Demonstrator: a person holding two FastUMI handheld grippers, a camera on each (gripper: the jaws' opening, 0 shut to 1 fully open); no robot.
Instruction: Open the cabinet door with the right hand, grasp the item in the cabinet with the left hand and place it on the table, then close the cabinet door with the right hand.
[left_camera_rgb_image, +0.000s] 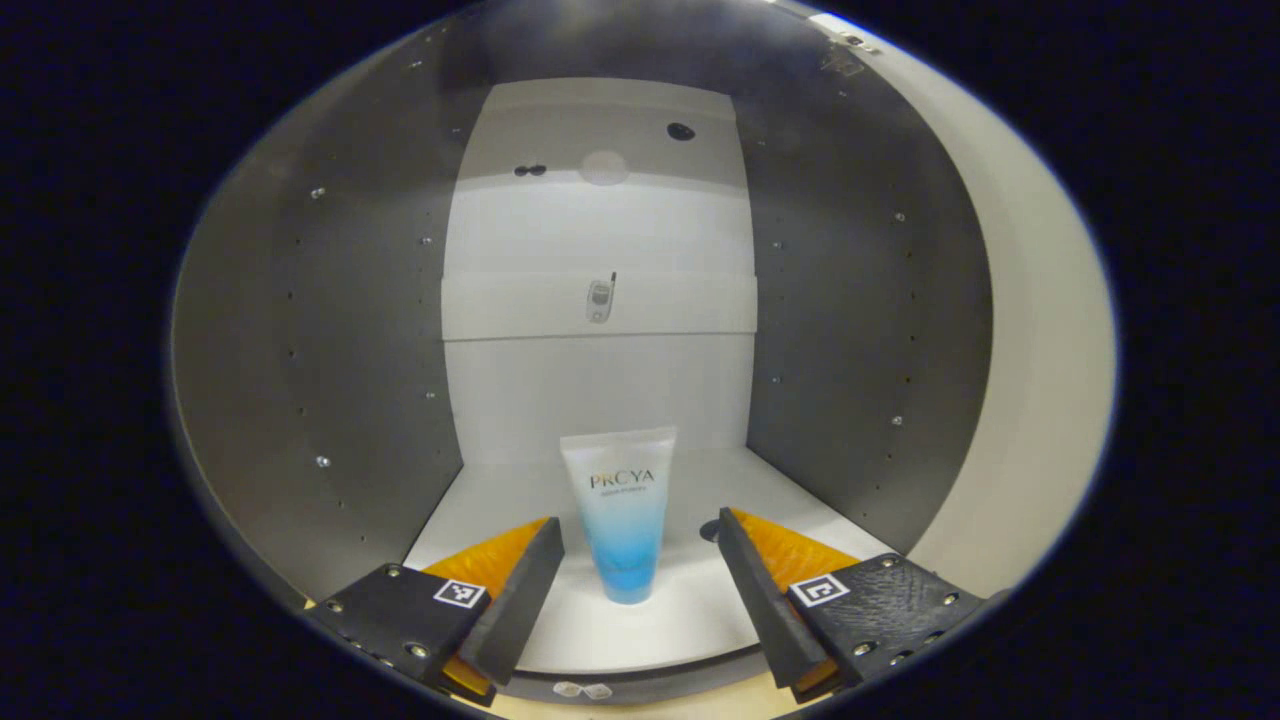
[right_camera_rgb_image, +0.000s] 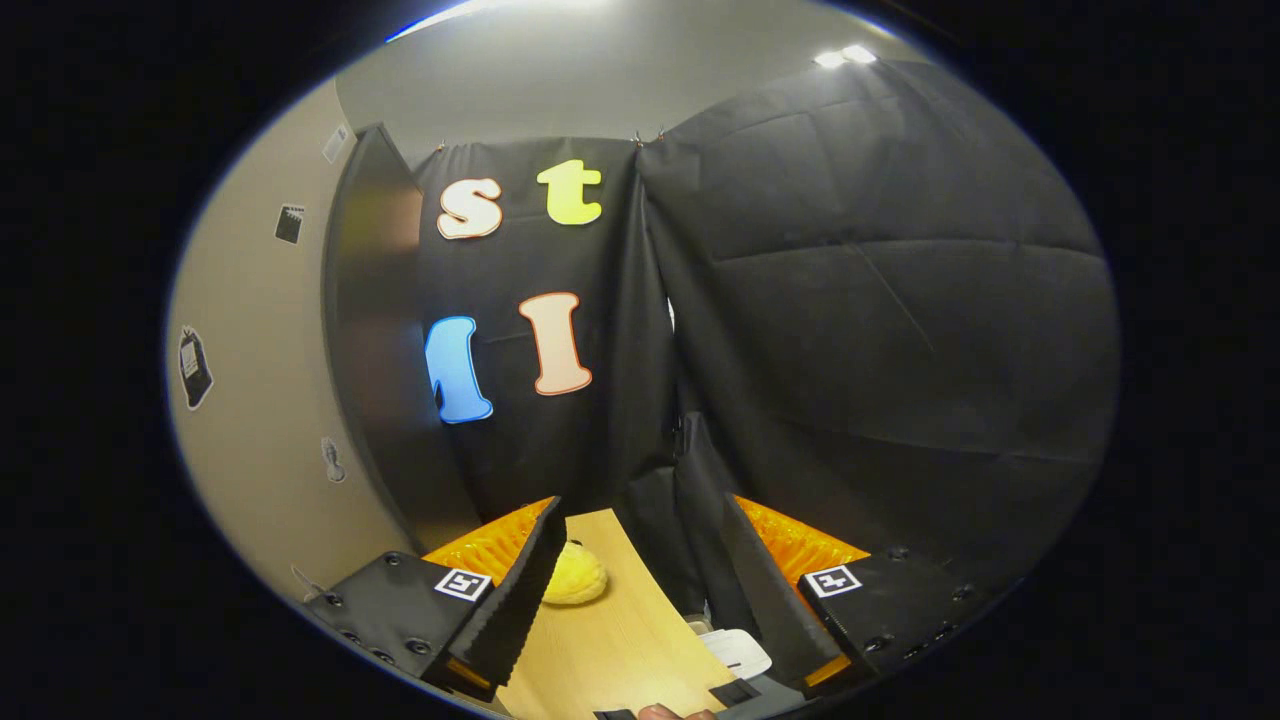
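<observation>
In the left gripper view a white-and-blue tube (left_camera_rgb_image: 624, 515) stands cap down on the white floor of the open cabinet (left_camera_rgb_image: 700, 600). My left gripper (left_camera_rgb_image: 640, 570) is open at the cabinet's mouth, its fingers to either side of the tube and clear of it. In the right gripper view the cabinet door (right_camera_rgb_image: 375, 330) stands swung open at the left, dark and edge-on. My right gripper (right_camera_rgb_image: 640, 575) is open over the wooden table (right_camera_rgb_image: 610, 640), holding nothing.
The cabinet has dark side walls (left_camera_rgb_image: 330, 340) and a white shelf (left_camera_rgb_image: 600, 305) higher up at the back. A yellow object (right_camera_rgb_image: 573, 582) lies on the table by my right gripper's left finger. A white device (right_camera_rgb_image: 735, 652) sits at the table's right edge.
</observation>
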